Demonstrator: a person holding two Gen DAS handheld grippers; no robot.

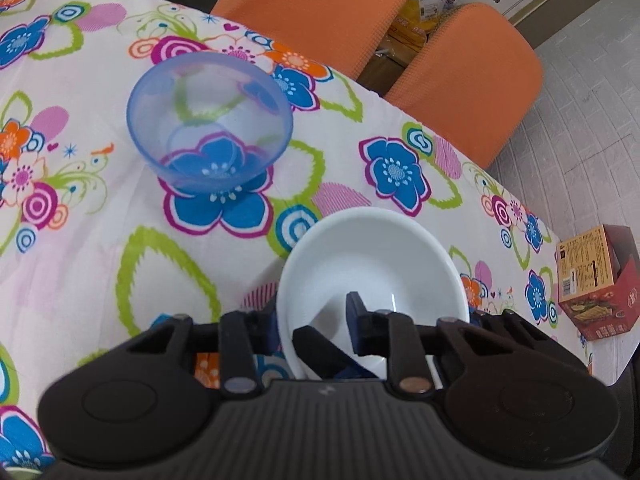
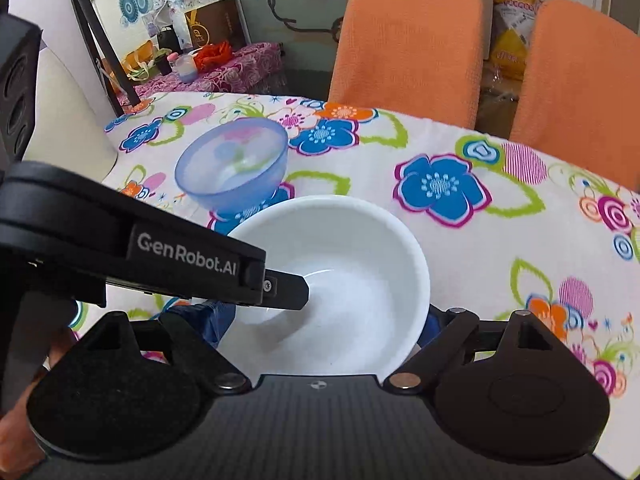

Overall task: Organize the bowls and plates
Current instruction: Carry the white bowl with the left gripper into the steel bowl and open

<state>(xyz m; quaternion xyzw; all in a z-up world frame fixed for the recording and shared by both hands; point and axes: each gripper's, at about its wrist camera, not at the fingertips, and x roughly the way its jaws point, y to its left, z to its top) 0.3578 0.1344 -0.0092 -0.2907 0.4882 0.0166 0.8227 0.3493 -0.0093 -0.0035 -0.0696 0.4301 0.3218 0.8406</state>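
Observation:
A white bowl [image 1: 372, 264] [image 2: 352, 280] sits low over the flowered tablecloth [image 1: 100, 240]. My left gripper [image 1: 314, 320] grips its near rim, with one finger inside the bowl and the other outside. In the right wrist view that gripper reaches in from the left, its inner fingertip [image 2: 298, 292] down in the bowl. My right gripper [image 2: 322, 320] is open, and its blue-padded fingers [image 2: 214, 316] stand wide on either side of the white bowl, partly hidden by it. An empty translucent blue bowl [image 1: 208, 124] [image 2: 234, 164] stands upright just beyond.
Two orange chairs [image 1: 320, 12] [image 2: 408, 44] stand at the table's far edge. A printed carton [image 1: 596, 280] lies on the floor past the right table edge. A cluttered bench [image 2: 200, 68] is at the back left. A hand [image 2: 16, 420] shows at the lower left.

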